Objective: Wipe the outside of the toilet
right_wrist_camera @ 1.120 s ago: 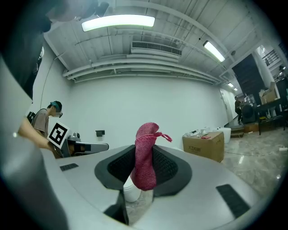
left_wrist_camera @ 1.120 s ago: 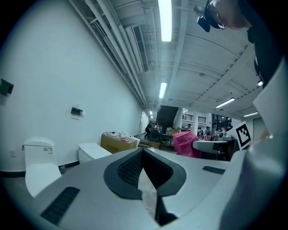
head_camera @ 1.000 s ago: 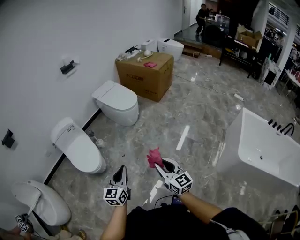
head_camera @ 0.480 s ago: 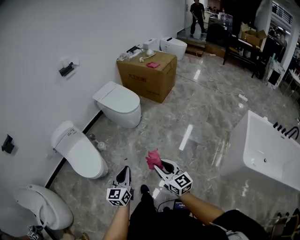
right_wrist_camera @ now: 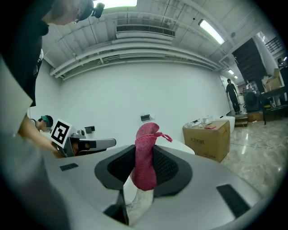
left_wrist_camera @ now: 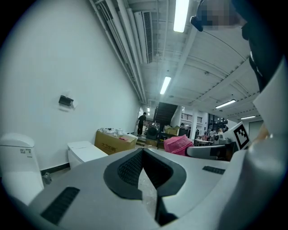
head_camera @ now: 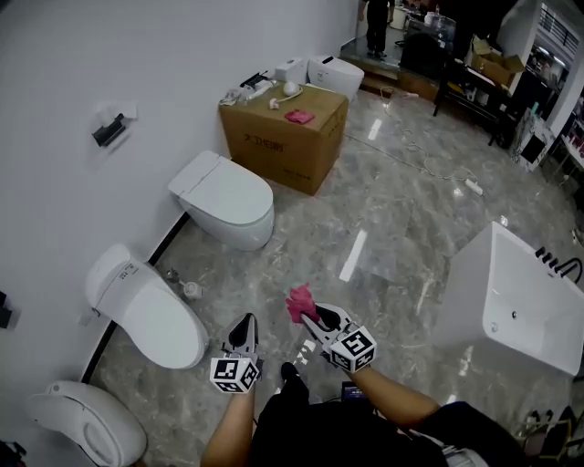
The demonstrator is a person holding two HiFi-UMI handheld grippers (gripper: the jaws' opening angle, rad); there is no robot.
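Three white toilets stand along the left wall: the far toilet [head_camera: 225, 202], the middle toilet [head_camera: 146, 312] and the near toilet [head_camera: 88, 427]. Both grippers hang over the floor, apart from all of them. My right gripper [head_camera: 307, 319] is shut on a pink cloth [head_camera: 298, 304], which sticks up between its jaws as the pink cloth [right_wrist_camera: 145, 158]. My left gripper [head_camera: 245, 323] is shut with nothing in it, jaws meeting in the left gripper [left_wrist_camera: 143, 152] view. The far toilet [left_wrist_camera: 85, 151] and middle toilet [left_wrist_camera: 20, 152] show beyond it.
A cardboard box [head_camera: 283, 144] with a second pink cloth [head_camera: 298, 117] and small items on top stands by the wall. A white bathtub [head_camera: 516, 303] is at the right. A cable lies on the marble floor [head_camera: 392, 219]. A person [head_camera: 379, 23] stands far back.
The view has shifted a little along the row of toilets as the person steps; a foot now shows below the grippers. Both grippers keep their pose, the cloth still held.
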